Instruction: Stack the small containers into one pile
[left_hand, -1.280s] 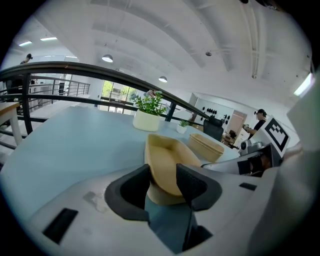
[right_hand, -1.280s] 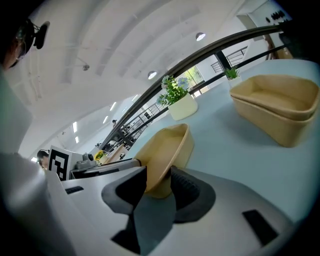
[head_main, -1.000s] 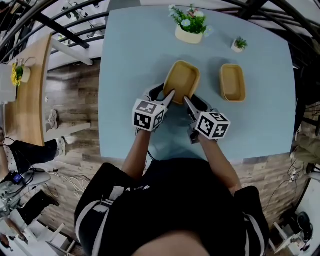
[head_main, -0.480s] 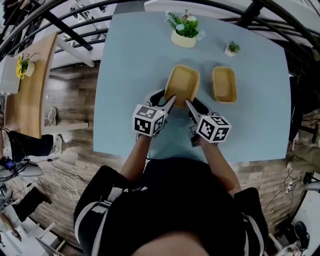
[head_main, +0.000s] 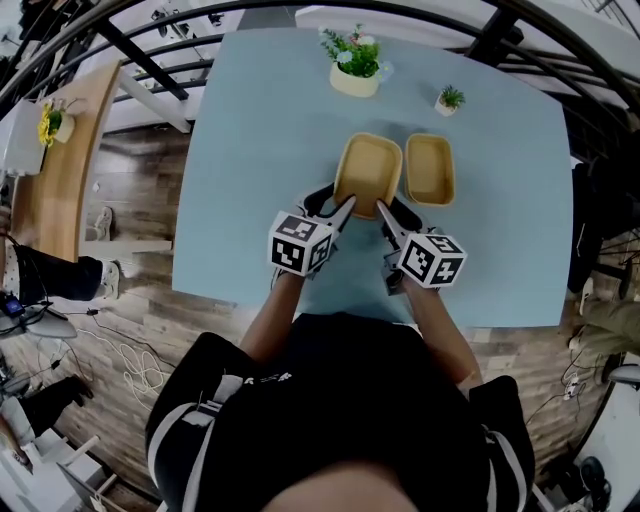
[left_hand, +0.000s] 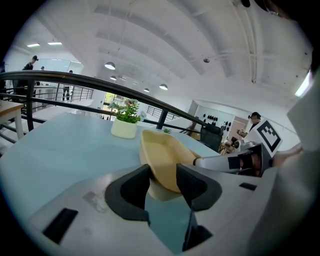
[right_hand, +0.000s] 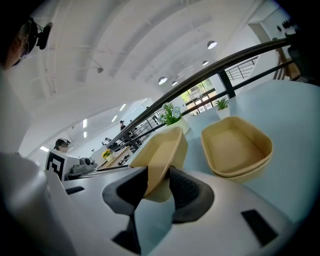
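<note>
Tabletop (head_main: 250, 130): both hand-held grippers (head_main: 345, 204) (head_main: 382, 208) clamp container (head_main: 368, 170), now beside other container (head_main: 430, 168).

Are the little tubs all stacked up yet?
Not yet. Done: one tan tub is grabbed. In hand: the left claw and right claw are both shut on it, beside the other tub on the blue table. Left: set it inside that one.

Held container (head_main: 368, 172) matt tan, paper-like, second container (head_main: 429, 168) same finish, table (head_main: 250, 150) smooth matt pale blue, left gripper (left_hand: 161, 180) and right gripper (right_hand: 159, 182) smooth grey plastic, pads (left_hand: 131, 195) matt black, floor (head_main: 130, 300) wood planks.
</note>
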